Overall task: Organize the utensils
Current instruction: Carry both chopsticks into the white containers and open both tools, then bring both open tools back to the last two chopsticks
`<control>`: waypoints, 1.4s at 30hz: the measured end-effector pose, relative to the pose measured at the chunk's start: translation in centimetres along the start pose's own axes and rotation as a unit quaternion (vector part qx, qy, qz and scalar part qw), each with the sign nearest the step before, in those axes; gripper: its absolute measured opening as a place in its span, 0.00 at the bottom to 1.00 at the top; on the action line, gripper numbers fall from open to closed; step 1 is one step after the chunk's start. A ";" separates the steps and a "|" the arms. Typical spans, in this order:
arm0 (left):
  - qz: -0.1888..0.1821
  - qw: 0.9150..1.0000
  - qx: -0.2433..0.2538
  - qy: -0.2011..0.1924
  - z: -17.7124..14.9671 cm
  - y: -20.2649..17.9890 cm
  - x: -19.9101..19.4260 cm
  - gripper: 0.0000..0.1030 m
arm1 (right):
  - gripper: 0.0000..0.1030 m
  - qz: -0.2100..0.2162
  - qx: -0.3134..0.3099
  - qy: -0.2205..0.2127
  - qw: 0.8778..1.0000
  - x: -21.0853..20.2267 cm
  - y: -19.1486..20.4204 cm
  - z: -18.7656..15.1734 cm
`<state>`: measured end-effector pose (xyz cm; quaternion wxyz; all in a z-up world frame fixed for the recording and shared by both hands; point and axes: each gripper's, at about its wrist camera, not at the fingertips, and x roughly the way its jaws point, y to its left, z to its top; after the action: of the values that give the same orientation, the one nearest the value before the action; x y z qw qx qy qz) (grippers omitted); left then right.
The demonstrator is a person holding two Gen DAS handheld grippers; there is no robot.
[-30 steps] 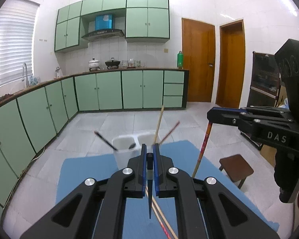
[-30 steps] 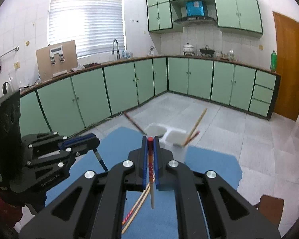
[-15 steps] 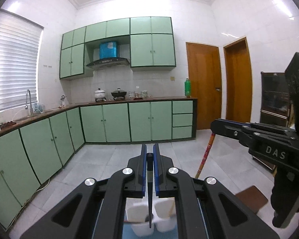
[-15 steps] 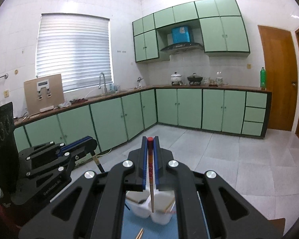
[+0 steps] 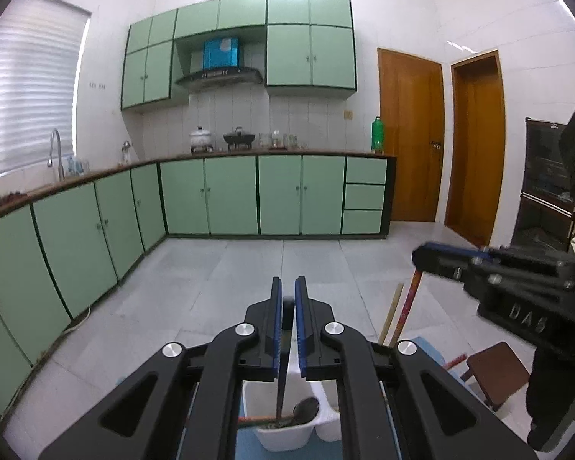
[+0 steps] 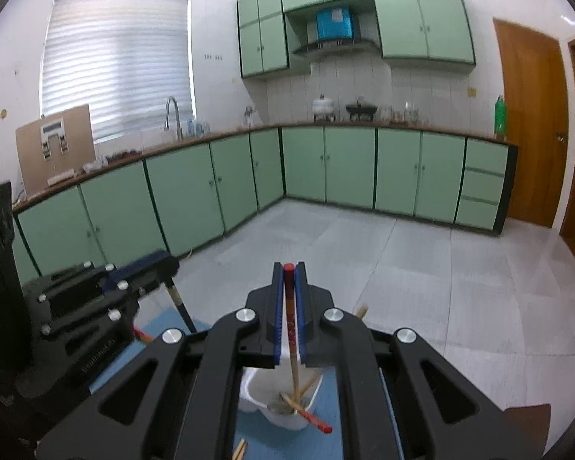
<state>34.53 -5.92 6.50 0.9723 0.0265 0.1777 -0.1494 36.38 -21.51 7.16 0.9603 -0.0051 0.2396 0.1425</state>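
Note:
My left gripper (image 5: pixel 285 295) is shut on a dark chopstick (image 5: pixel 280 395) that hangs point down into the left compartment of a white two-part holder (image 5: pixel 287 433), where a spoon (image 5: pixel 306 409) lies. My right gripper (image 6: pixel 288 280) is shut on a red-topped wooden chopstick (image 6: pixel 293 356), its tip inside the holder's (image 6: pixel 287 419) right compartment among other chopsticks. The right gripper also shows in the left wrist view (image 5: pixel 421 258), the left gripper in the right wrist view (image 6: pixel 165 268). The holder stands on a blue mat (image 6: pixel 153 337).
Loose chopsticks (image 6: pixel 239 450) lie on the mat near me. A small brown stool (image 5: pixel 496 373) stands to the right of the table. Green kitchen cabinets (image 5: pixel 230 195) and wooden doors (image 5: pixel 410 138) are beyond the tiled floor.
Both grippers have moved forward over the holder and lowered their chopsticks tip first into its compartments. Both stay shut.

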 end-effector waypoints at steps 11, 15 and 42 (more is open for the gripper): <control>-0.010 1.000 -0.018 0.013 -2.0 0.8 -3.3 0.34 | 0.48 -0.031 0.003 -0.020 0.999 -4.4 0.9 -2.9; -0.014 1.000 -0.024 0.015 -3.6 0.4 -6.5 0.44 | 0.70 -0.041 -0.004 -0.034 0.999 -7.8 1.4 -4.8; 0.038 0.979 -0.032 0.199 -24.6 -1.2 -13.8 0.56 | 0.93 -0.034 0.047 0.127 0.990 -11.6 8.0 -27.2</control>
<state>13.57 -0.65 -11.66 0.9229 0.0313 0.3710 -0.0978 11.91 -19.10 -11.05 0.9254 0.0135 0.3662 0.0963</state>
